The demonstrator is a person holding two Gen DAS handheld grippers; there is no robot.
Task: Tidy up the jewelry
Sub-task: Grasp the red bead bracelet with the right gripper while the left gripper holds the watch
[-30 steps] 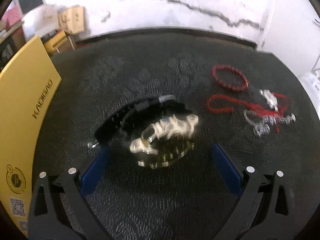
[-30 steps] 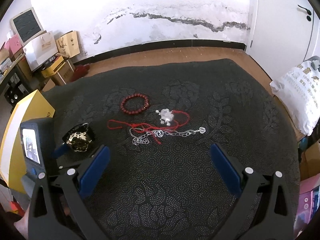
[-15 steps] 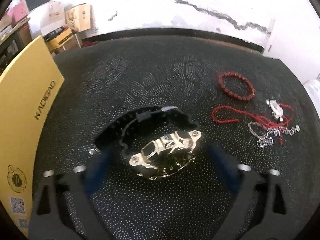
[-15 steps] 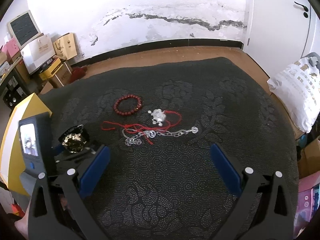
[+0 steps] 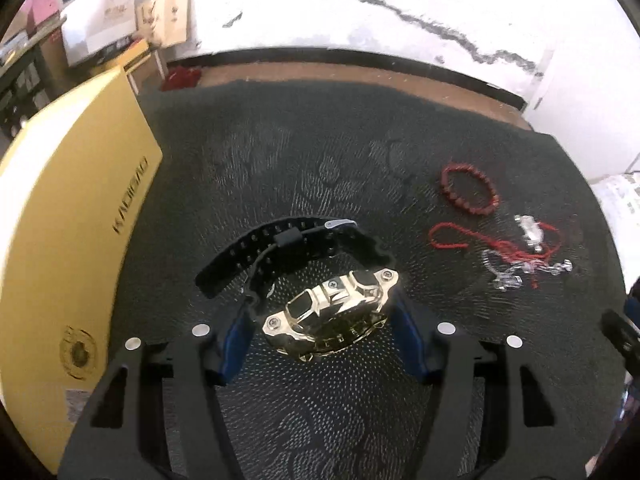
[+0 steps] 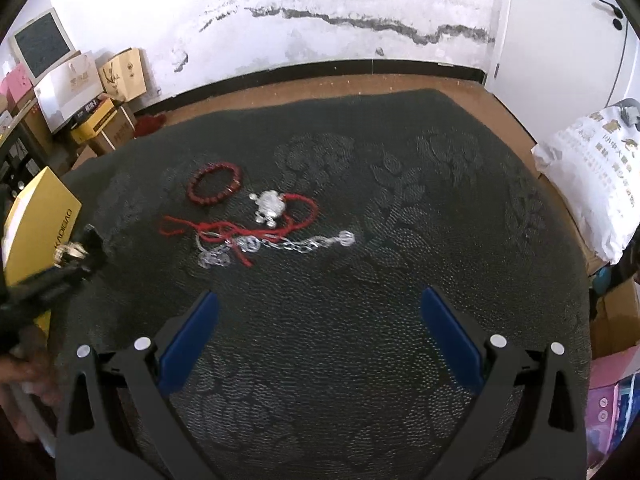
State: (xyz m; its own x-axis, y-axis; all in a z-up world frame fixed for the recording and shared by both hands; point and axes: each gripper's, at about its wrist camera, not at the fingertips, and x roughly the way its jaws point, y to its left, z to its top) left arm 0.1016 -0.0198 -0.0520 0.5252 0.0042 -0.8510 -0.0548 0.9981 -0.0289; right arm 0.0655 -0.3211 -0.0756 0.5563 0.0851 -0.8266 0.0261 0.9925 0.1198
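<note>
Left tool (image 5: 322, 316) pinches a gold-cased watch (image 5: 332, 318) above the dark patterned worktop (image 5: 320, 152), beside a yellow box (image 5: 76, 216). Right tool (image 6: 320, 330) hangs spread and empty; red bead bracelet (image 6: 214, 187), red cord (image 6: 224, 228) and silver chain (image 6: 304, 244) remain unsorted.

"KADIGAO" on yellow box (image 5: 72, 240)

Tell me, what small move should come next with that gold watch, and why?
Probably carry the watch leftward to the yellow box. The left gripper has its blue jaws closed on the gold case, and the black strap appears raised off the dark cloth. The right gripper is open and holds nothing, and the red bead bracelet and tangled chains lie unsorted.
</note>
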